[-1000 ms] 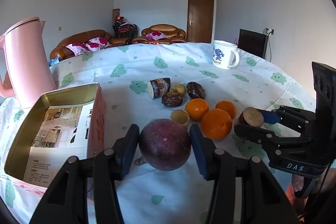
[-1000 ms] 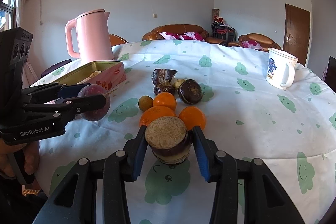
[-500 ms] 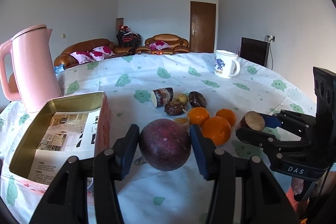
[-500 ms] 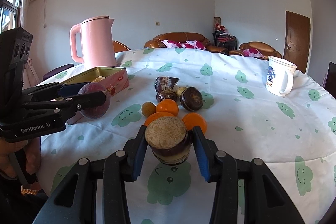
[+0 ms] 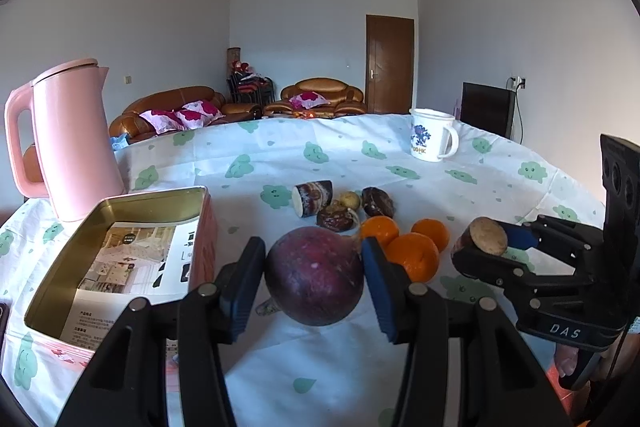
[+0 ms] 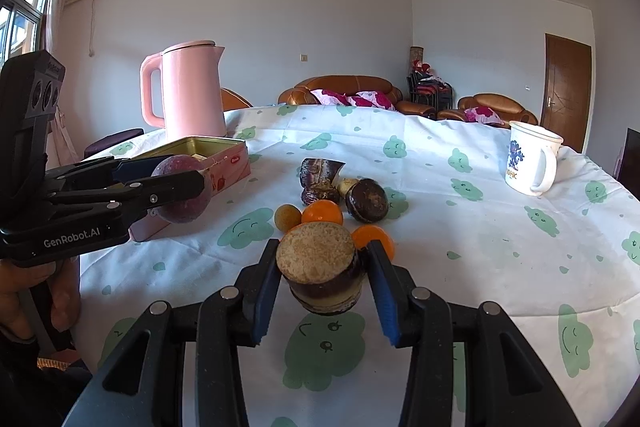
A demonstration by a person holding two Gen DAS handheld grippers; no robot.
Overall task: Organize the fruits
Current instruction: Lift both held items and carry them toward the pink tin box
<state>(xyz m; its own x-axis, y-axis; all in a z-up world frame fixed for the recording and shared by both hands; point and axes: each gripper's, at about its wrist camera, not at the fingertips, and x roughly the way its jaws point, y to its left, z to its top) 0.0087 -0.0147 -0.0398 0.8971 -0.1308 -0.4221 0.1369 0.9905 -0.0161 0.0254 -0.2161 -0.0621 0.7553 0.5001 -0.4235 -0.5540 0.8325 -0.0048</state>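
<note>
My left gripper (image 5: 314,277) is shut on a round dark purple fruit (image 5: 316,275), held above the table beside an open gold tin box (image 5: 120,199). It also shows in the right wrist view (image 6: 182,193). My right gripper (image 6: 322,283) is shut on a cut purple fruit piece (image 6: 320,265) with a tan flat face, held above the tablecloth; it appears in the left wrist view (image 5: 482,237). On the table lie three oranges (image 5: 412,257), a small tan fruit (image 6: 287,217), and several dark fruits and cut pieces (image 5: 314,197).
A pink kettle (image 5: 68,139) stands behind the tin box, which holds a printed leaflet. A white mug (image 5: 432,141) stands at the far right. The round table carries a white cloth with green prints (image 6: 480,227). Sofas stand beyond it.
Both grippers have risen and tilted up a little with their fruits still held. The fruits on the table have not moved.
</note>
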